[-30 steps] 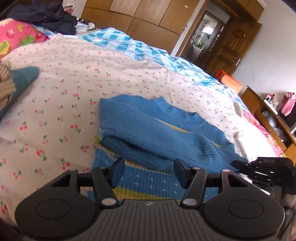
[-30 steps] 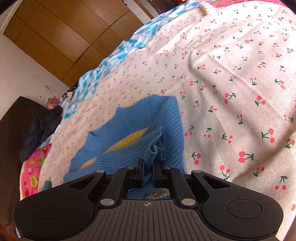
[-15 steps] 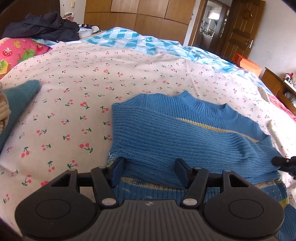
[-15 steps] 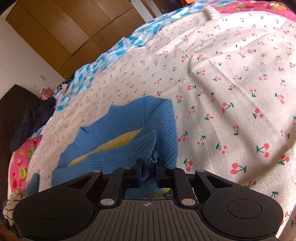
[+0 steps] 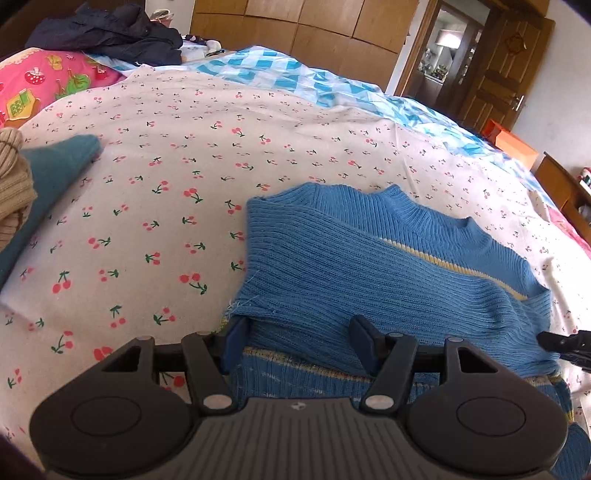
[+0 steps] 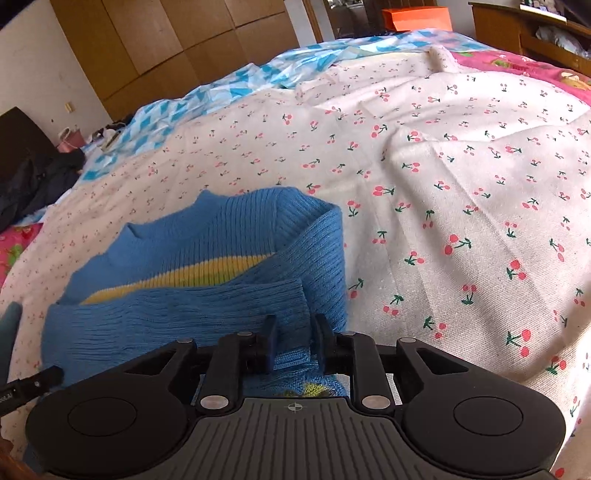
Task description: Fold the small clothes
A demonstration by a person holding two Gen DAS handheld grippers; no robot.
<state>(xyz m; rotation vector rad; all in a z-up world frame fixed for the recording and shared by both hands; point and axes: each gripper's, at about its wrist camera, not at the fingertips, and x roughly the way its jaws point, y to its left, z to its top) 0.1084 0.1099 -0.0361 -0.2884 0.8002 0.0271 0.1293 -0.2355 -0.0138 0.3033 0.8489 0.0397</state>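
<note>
Cherry-print bedspread; right gripper fingers just opening around blue sweater.

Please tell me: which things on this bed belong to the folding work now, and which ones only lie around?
Part of the job:
- blue sweater, sleeves folded across it
- left gripper, open over its hem
- right gripper, jaws just opening, knit still between them

Lying about:
- dark jacket
- teal cloth
- beige knit
- orange box
- cherry sheet, only the work surface

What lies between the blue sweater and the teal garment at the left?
Only bare cherry-print sheet separates the blue sweater from the teal garment, seen in the left wrist view.
</note>
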